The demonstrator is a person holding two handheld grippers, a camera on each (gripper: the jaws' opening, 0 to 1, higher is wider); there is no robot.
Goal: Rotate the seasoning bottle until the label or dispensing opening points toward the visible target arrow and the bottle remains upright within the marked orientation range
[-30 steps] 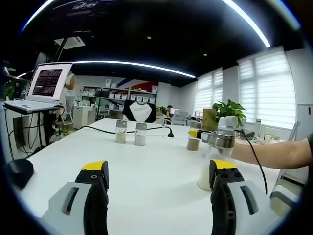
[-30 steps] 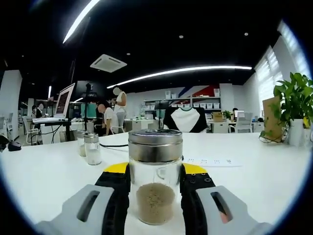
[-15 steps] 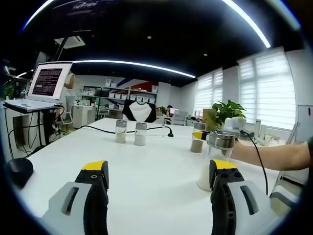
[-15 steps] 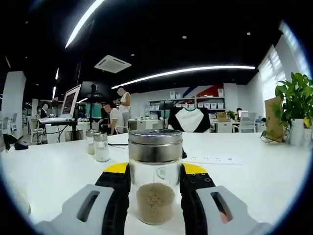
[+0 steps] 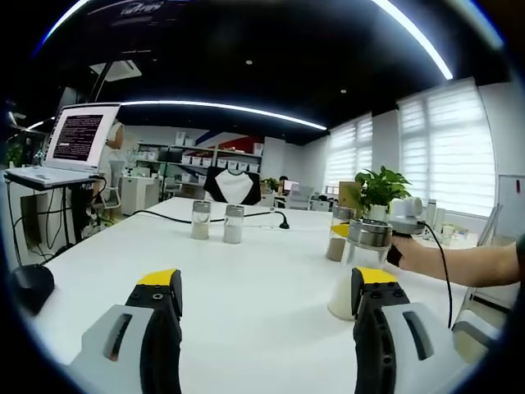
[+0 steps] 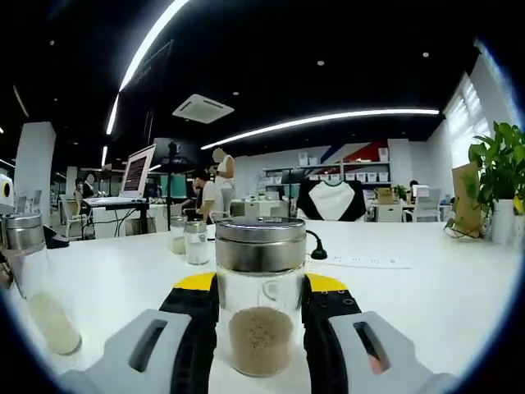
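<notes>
Right tongs (image 6: 261, 328) clamp seasoning bottle (image 6: 261, 300) (left tongs (image 5: 267, 316) gape).

seasoning bottle (image 6: 260, 302): clear glass, brushed metal cap | table (image 5: 246, 279): smooth matt white

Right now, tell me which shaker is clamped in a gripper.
The brown-powder shaker between the right gripper's jaws. The pale-filled one at left and the pair farther back stand free on the table.
</notes>
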